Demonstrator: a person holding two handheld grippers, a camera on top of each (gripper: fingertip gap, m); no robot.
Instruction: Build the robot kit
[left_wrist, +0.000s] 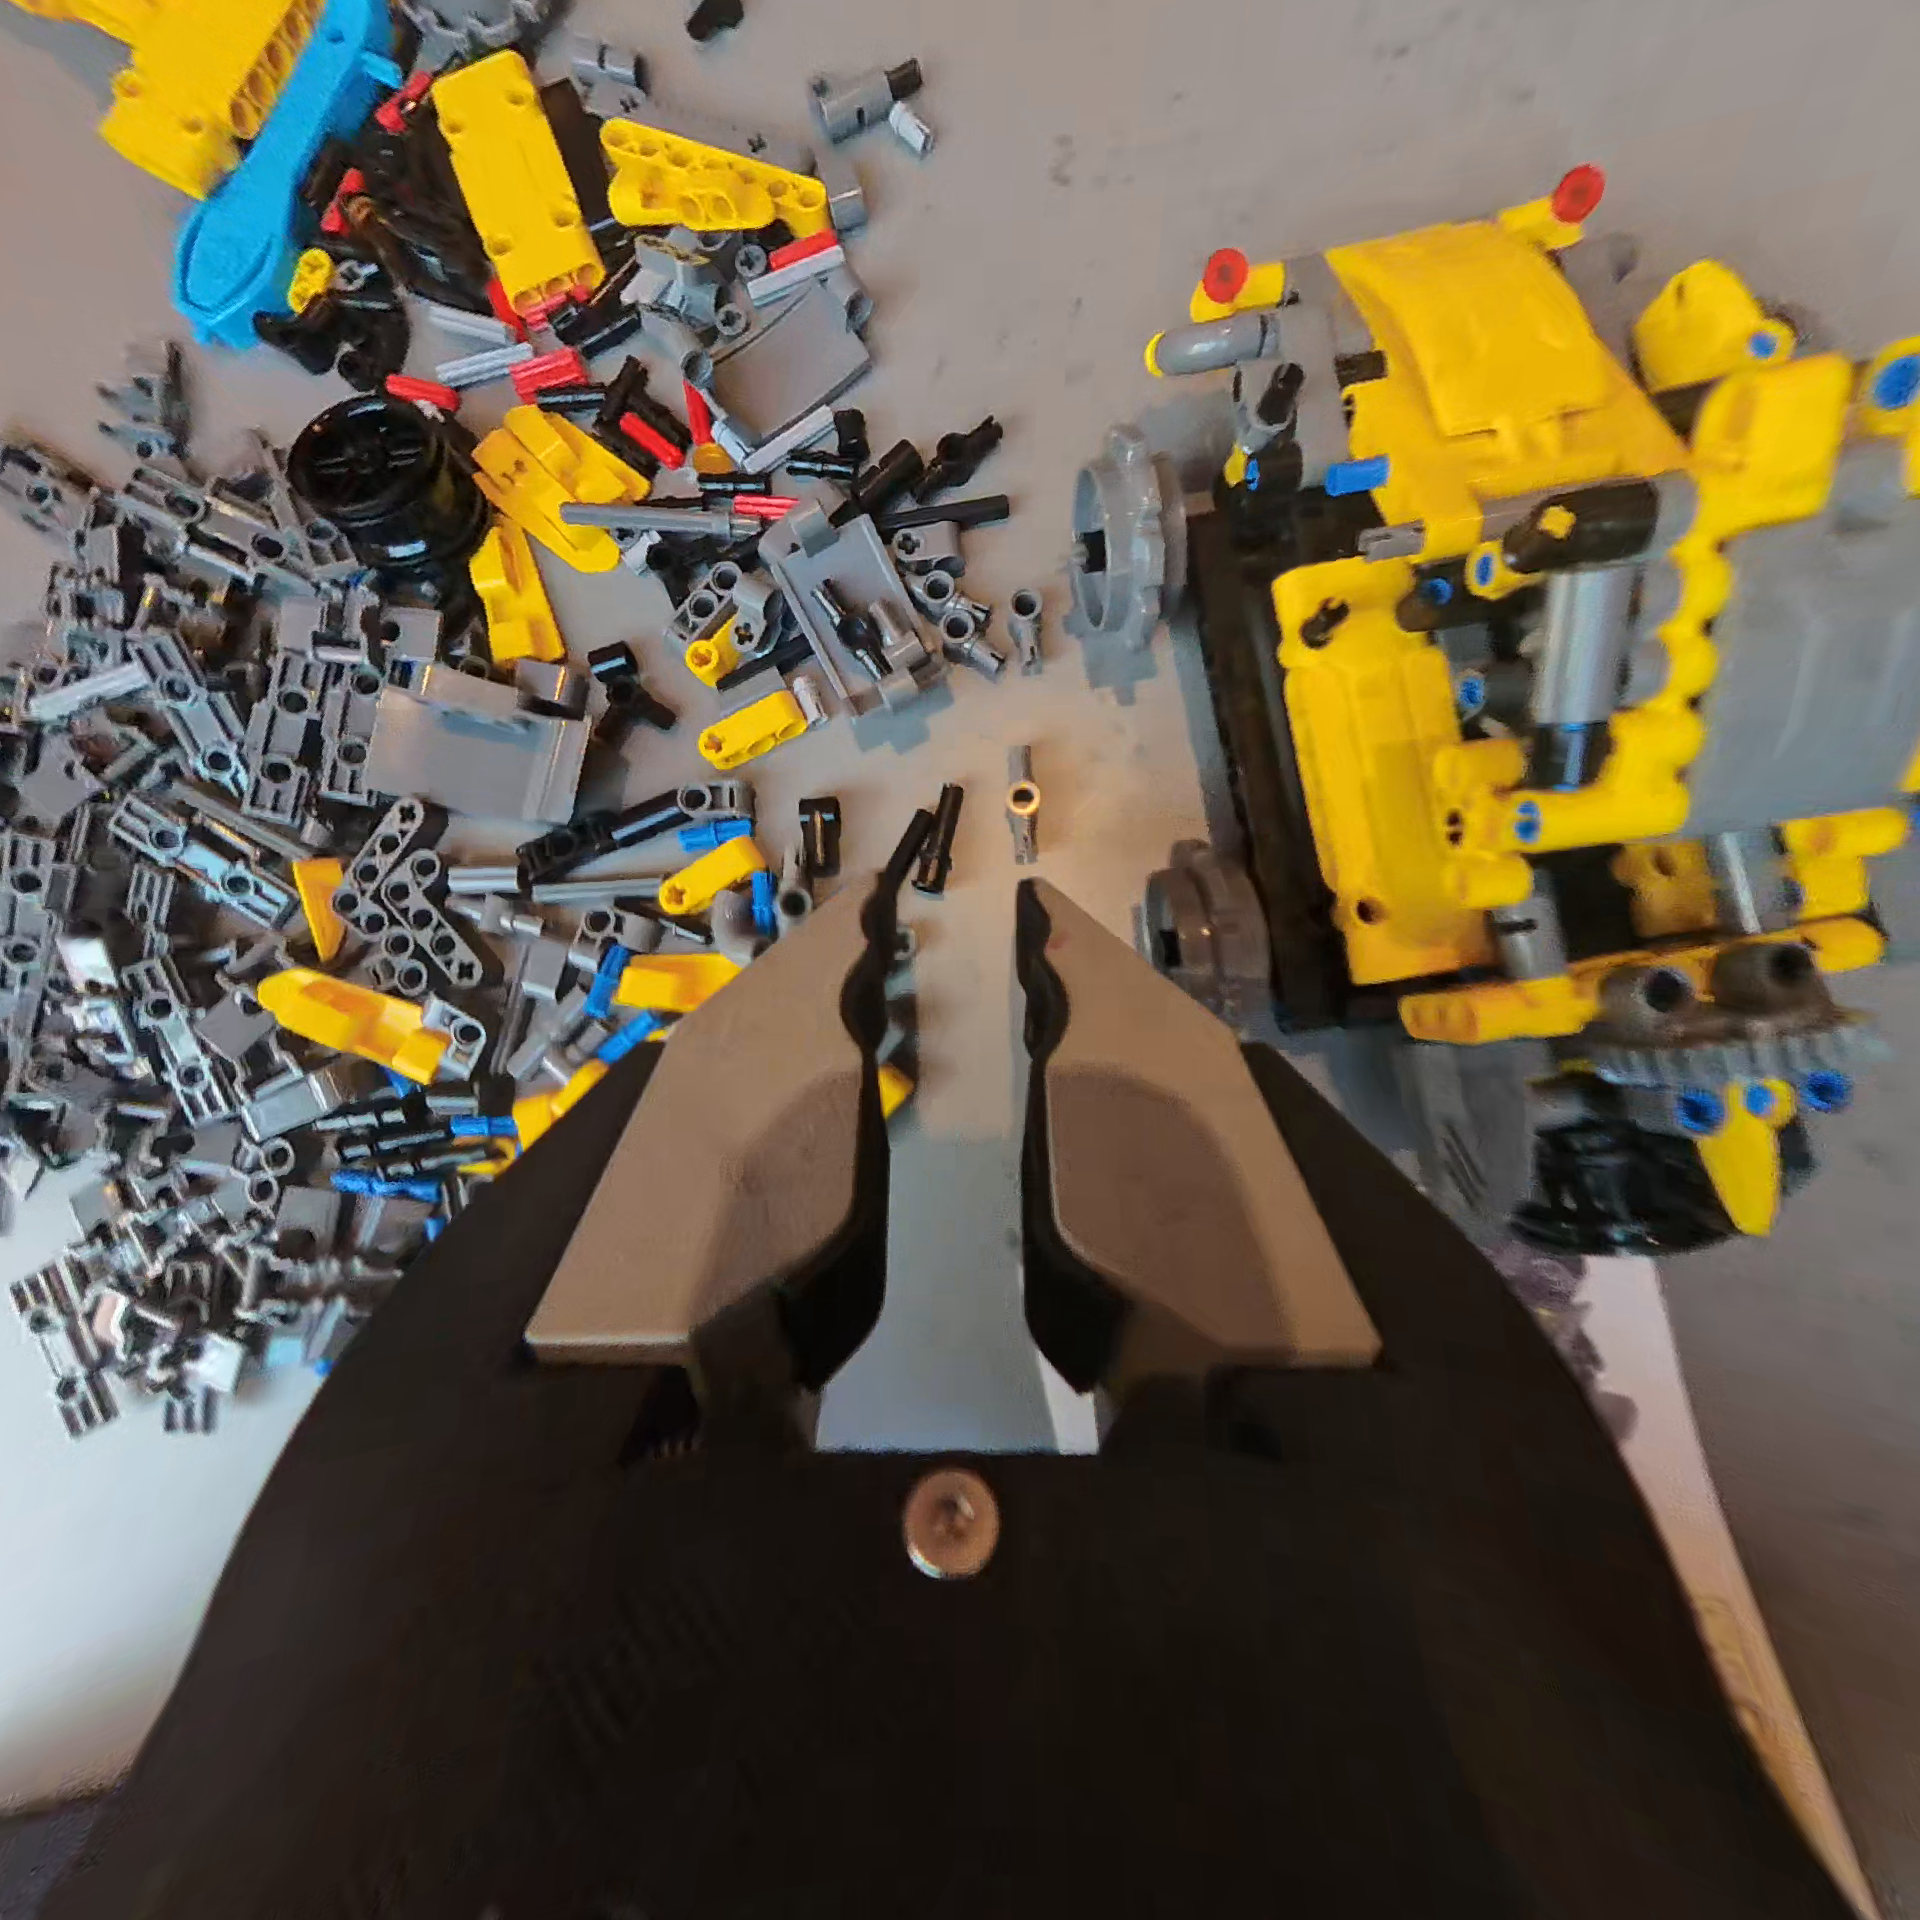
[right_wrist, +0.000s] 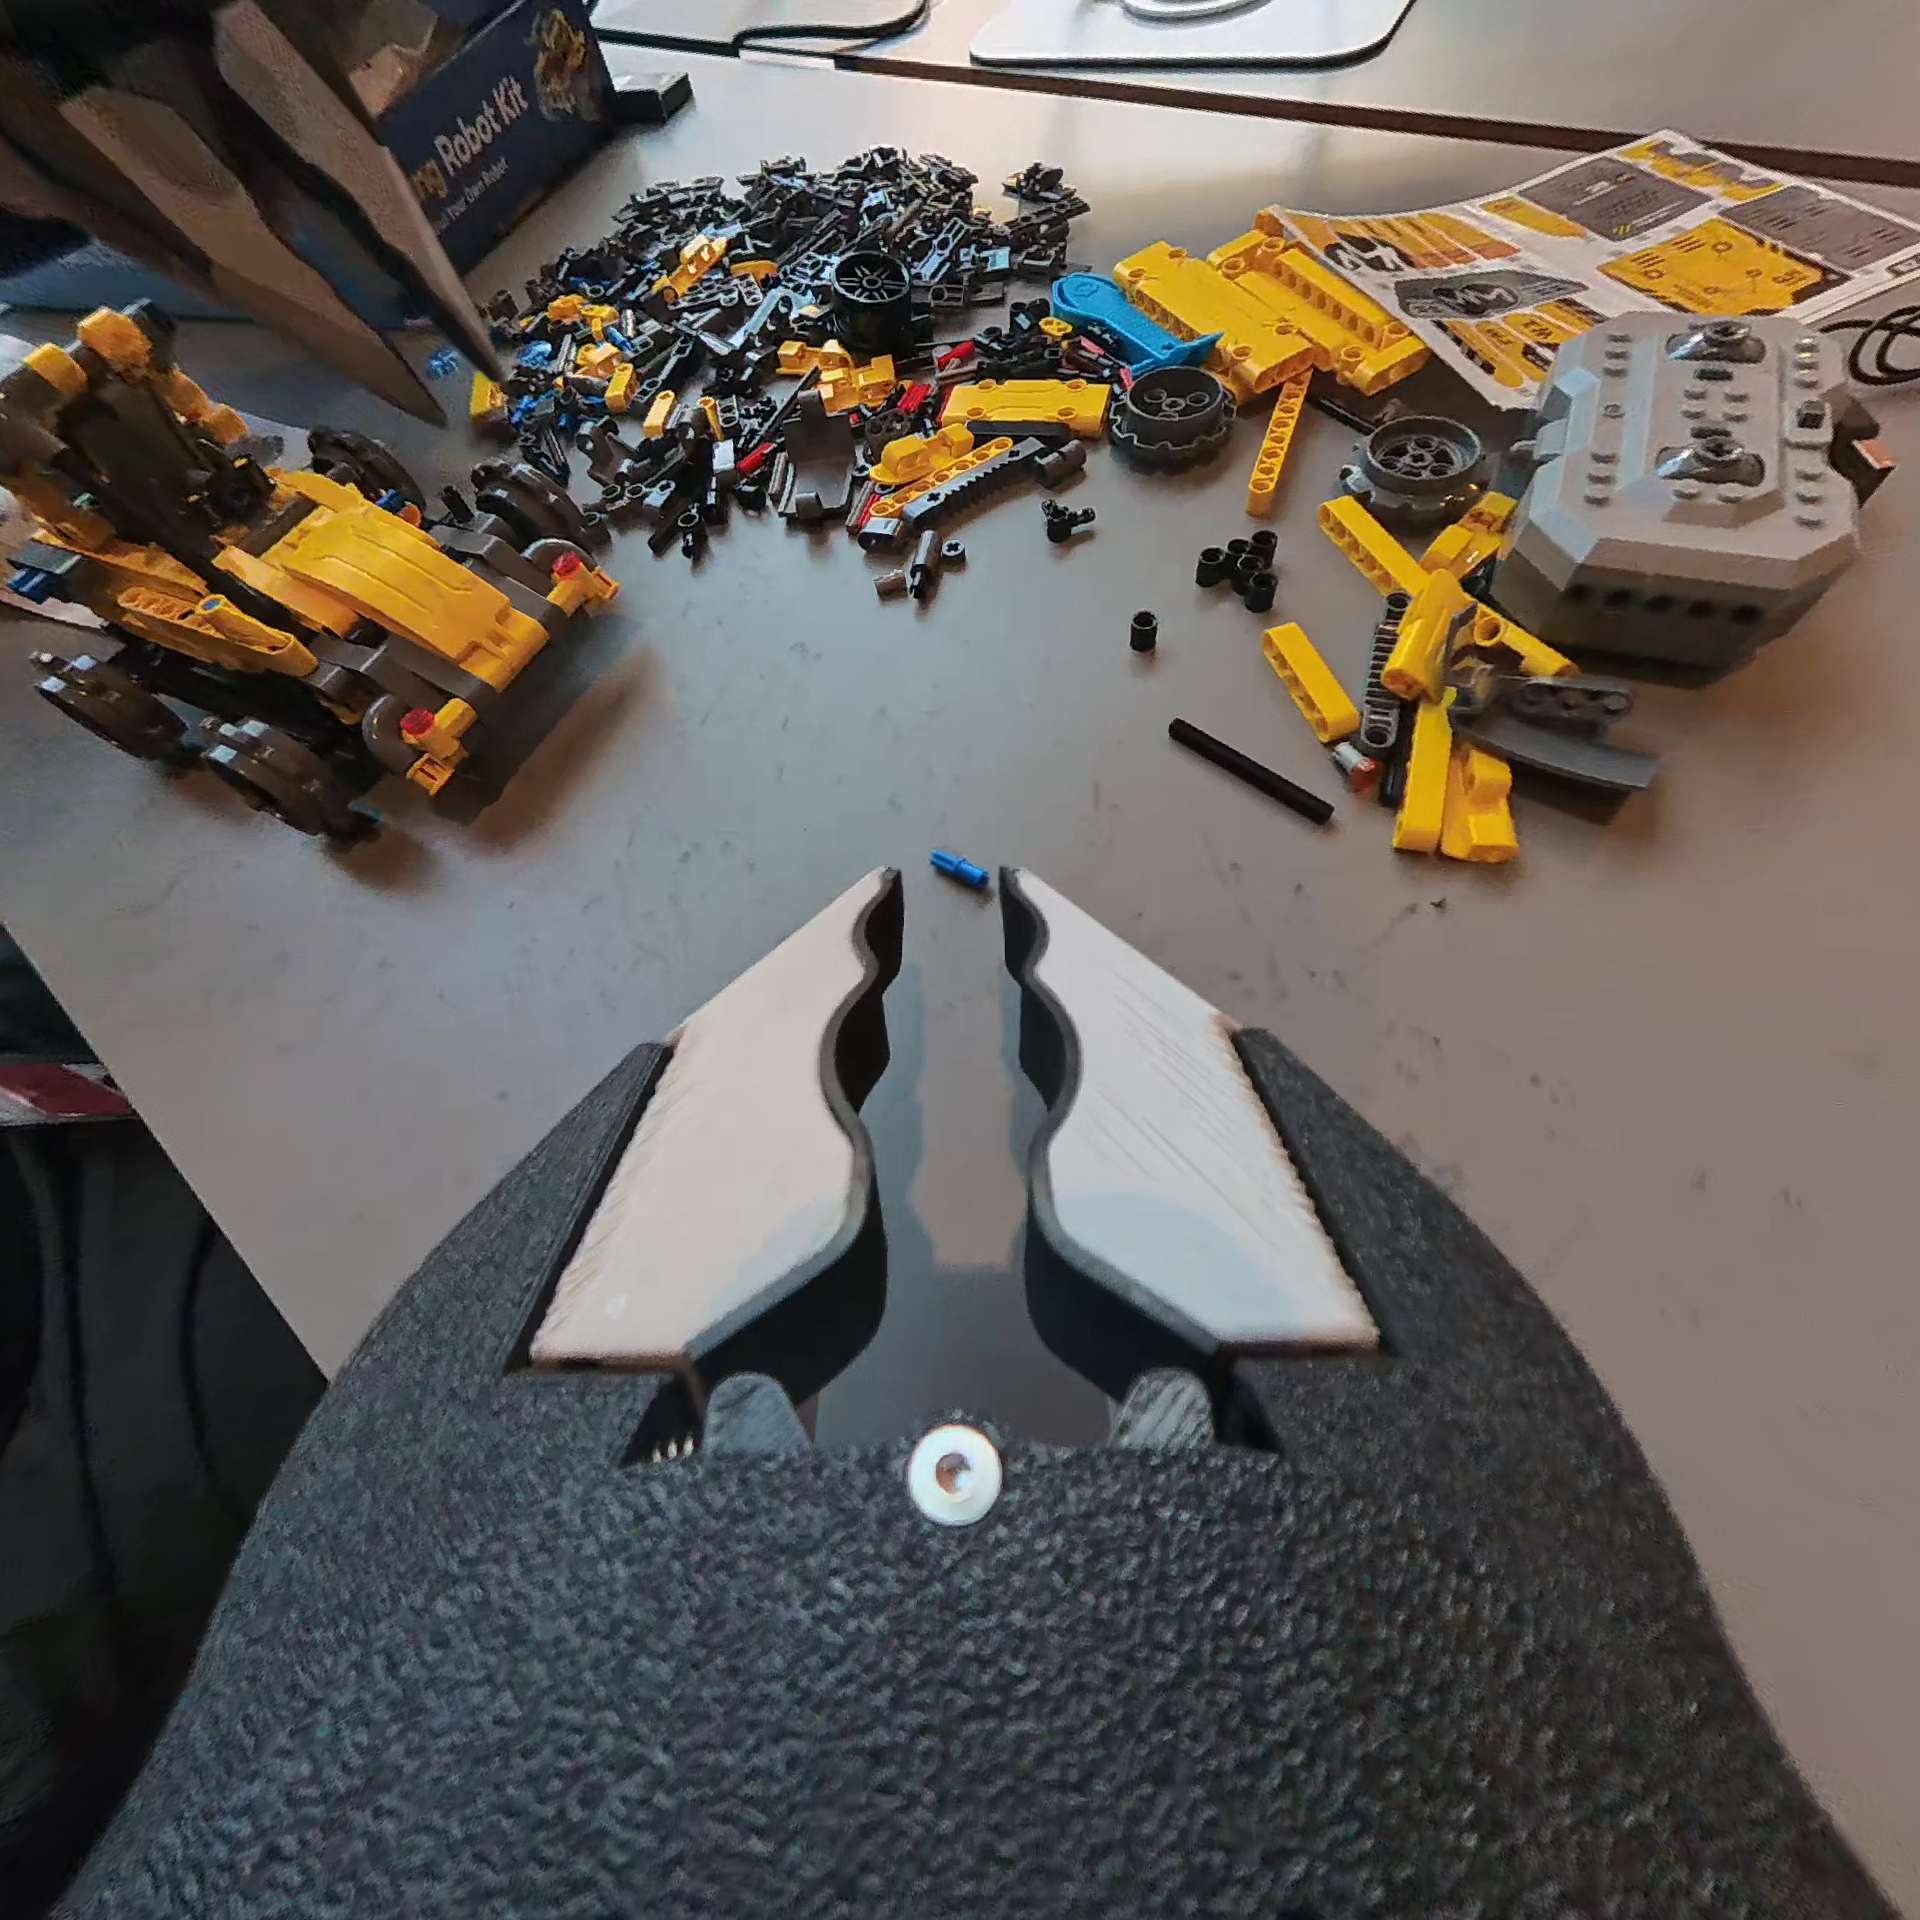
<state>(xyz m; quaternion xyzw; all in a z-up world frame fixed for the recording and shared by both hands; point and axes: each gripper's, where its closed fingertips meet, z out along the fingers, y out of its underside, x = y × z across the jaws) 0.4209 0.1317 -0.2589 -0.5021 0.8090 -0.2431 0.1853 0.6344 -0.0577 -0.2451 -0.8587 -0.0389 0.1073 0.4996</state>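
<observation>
My left gripper (left_wrist: 956, 894) is open and empty, hovering over the edge of a heap of loose building parts (left_wrist: 416, 623). Just past its tips lie black pins (left_wrist: 930, 847) and a small grey connector (left_wrist: 1023, 805). A half-built yellow, grey and black vehicle model (left_wrist: 1507, 675) stands to its right. My right gripper (right_wrist: 945, 883) is open and empty, low over the grey table (right_wrist: 831, 675), with a small blue pin (right_wrist: 958, 864) lying just ahead between its tips. The model (right_wrist: 281, 592) shows at the left of the right wrist view, with the left gripper (right_wrist: 312, 208) above it.
A parts heap (right_wrist: 810, 343) fills the table's far middle. A grey motor block (right_wrist: 1683, 488), yellow beams (right_wrist: 1444, 707), a black axle (right_wrist: 1247, 771) and black bushes (right_wrist: 1236, 566) lie at right. A printed sheet (right_wrist: 1621, 239) and a dark box (right_wrist: 488, 125) sit farther back. Some 30 cm of space lies between my two pairs of fingers. The grey motor block (right_wrist: 1683, 488) is closer to my right gripper, around 20 cm from its tips; the left tips are 35 cm off.
</observation>
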